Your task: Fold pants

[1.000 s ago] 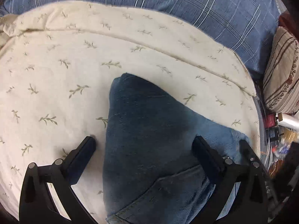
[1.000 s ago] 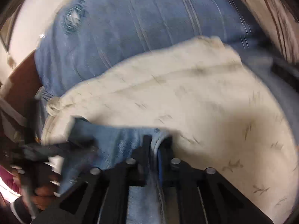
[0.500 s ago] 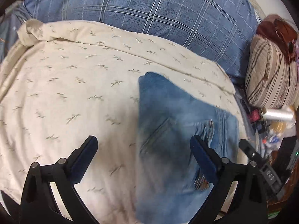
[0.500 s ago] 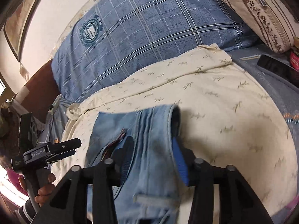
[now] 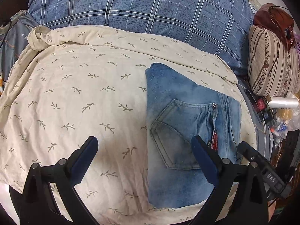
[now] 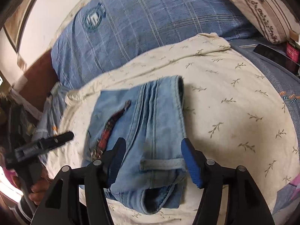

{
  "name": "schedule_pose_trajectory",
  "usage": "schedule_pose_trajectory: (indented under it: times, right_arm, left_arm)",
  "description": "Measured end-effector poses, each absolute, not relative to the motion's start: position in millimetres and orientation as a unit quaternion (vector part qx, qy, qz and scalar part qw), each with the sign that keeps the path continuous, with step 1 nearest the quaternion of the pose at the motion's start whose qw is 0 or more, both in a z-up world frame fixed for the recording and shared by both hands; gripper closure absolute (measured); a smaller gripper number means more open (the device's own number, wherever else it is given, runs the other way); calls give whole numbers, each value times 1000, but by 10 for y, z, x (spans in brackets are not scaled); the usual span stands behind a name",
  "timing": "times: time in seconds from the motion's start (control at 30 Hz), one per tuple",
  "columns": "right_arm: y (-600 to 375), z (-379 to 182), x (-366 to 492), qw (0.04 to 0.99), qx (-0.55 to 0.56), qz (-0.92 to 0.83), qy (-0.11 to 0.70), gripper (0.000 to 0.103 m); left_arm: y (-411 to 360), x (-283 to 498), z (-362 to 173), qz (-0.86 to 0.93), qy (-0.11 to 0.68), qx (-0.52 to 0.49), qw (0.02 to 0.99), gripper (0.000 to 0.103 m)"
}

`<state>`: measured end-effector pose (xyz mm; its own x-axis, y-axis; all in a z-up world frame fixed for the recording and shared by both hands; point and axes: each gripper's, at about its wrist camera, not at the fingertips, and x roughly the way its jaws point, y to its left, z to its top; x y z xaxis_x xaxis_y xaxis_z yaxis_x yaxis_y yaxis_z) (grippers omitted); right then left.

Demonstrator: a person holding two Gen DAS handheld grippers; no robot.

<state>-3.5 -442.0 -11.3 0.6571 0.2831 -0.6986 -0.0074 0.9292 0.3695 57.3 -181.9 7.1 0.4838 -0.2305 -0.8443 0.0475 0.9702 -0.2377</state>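
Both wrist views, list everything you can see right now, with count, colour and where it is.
jeans: one, faded blue, folded on the cream sheet
cream sheet: one, leaf print, spread under the jeans
plaid pillow: one, blue, behind the sheet
striped cushion: one, beige-brown, far right
phone: one, black, right of the sheet
left gripper: one, black, open, above sheet and jeans
right gripper: one, black with blue pads, open, straddling the jeans' waistband end

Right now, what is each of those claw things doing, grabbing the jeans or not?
Left gripper: open, holding nothing, above the folded jeans.
Right gripper: open, jaws either side of the jeans, not gripping.
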Motion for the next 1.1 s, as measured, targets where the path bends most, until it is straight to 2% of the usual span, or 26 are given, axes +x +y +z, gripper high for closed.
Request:
schedule_pose_trajectory:
  times: [0.17, 0.23, 0.27, 0.3, 0.37, 0.43, 0.5, 0.57, 0.63, 0.67, 0.7, 0.73, 0.77, 0.8, 0.93, 1.03, 1.1]
  right_arm:
    - [-4241, -136, -6, 899, 117, 74, 416, 40]
    - [-4186, -101, -18, 900, 108, 85, 413, 45]
    - [-4140, -54, -51, 904, 96, 96, 406, 69]
    - [-4099, -12, -93, 906, 87, 111, 398, 101]
    - [-4051, 29, -180, 913, 76, 120, 383, 102]
    - [-4070, -173, -136, 902, 63, 100, 416, 103]
    - [-4143, -348, -114, 896, 67, 102, 426, 103]
    - [-4181, -259, -139, 895, 88, 111, 422, 103]
    - [-4258, -125, -151, 897, 121, 131, 404, 96]
    - [-4334, -58, -146, 900, 138, 130, 392, 87]
    - [-4472, 15, -124, 905, 163, 116, 377, 70]
    - [-4576, 44, -108, 906, 180, 103, 369, 60]
    - [-4673, 59, -73, 906, 197, 89, 363, 45]
    - [-4798, 48, -2, 903, 218, 72, 363, 39]
    - [-4985, -117, 268, 878, 267, 75, 390, 38]
    - [-4994, -296, 453, 861, 285, 85, 412, 34]
    - [-4882, -472, 540, 830, 319, 155, 431, 34]
  left_arm:
    - [-1814, 538, 49, -76, 509, -88, 853, 3]
    - [-1791, 500, -35, -94, 539, -106, 830, 3]
    - [-1783, 468, -123, -116, 562, -127, 809, 3]
    - [-1783, 415, -288, -152, 594, -161, 773, 3]
    - [-1842, 361, -537, -173, 629, -177, 737, 3]
    - [-1929, 362, -721, -173, 638, -163, 732, 2]
    - [-1978, 359, -666, -177, 632, -151, 739, 1]
    - [-1997, 345, -561, -188, 621, -133, 749, 9]
    - [-1949, 326, -374, -206, 598, -135, 763, 10]
    - [-1915, 334, -274, -211, 584, -139, 771, 10]
    - [-1869, 363, -169, -211, 569, -142, 782, 10]
    - [-1818, 411, -76, -200, 552, -141, 797, 9]
    - [-1773, 479, -15, -184, 538, -136, 811, 9]
    - [-1747, 550, -15, -170, 535, -131, 817, 8]
    - [-1681, 869, -284, -154, 582, -160, 782, 8]
    - [-1661, 1023, -487, -163, 599, -217, 753, 8]
    - [-1722, 1104, -642, -178, 615, -245, 728, 7]
